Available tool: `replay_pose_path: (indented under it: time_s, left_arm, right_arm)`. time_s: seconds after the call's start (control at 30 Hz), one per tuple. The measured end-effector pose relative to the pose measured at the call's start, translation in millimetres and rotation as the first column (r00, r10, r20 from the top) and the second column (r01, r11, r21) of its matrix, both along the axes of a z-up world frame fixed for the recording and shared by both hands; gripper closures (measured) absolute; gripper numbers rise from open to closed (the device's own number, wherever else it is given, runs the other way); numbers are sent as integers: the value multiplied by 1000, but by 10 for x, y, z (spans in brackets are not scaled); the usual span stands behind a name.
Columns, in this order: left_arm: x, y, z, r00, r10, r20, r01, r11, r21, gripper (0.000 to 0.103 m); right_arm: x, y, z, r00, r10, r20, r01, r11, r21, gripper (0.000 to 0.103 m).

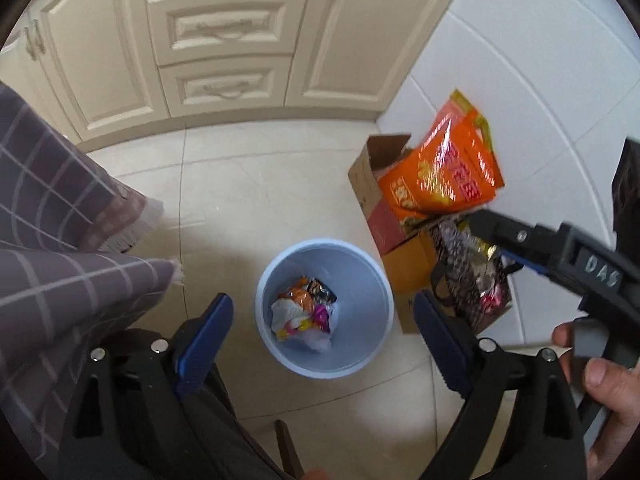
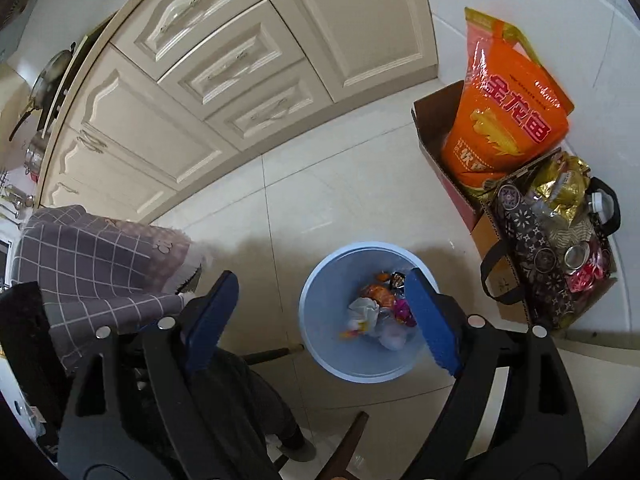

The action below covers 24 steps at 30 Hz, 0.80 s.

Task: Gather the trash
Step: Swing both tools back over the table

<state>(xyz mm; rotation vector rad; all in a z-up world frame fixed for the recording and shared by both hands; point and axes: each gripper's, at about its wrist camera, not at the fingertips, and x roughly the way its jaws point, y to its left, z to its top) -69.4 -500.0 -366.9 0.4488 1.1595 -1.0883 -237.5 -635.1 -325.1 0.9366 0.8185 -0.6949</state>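
Well, both grippers' fingers (image 1: 208, 332) (image 2: 432, 320) wide apart, empty, over trash bin (image 1: 280, 356).

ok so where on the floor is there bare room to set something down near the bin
Bare tile lies between the round pale blue plastic bin and the cream cabinet fronts, and left toward the grey checked cloth. Right of the bin it is crowded: cardboard box, orange bag, patterned black tote.

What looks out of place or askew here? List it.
The orange bag leans tilted in an open cardboard box by the wall. Trash sits inside the blue bin, none spilled. Nothing else stands out.
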Motion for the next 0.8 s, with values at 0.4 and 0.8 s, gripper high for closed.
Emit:
replay_pose_path:
  time_s: [0.4,0.8]
  left_arm:
    - [2,375,1070,991,66,119,-42,979,-198,11]
    - [29,1071,2096,947,194,256,-81,915,-394,10]
  right_arm:
    - [193,207,596,997,39,62,-33,995,-99,7]
    - [648,591,1453,969,173,174,-130,963,-236,7]
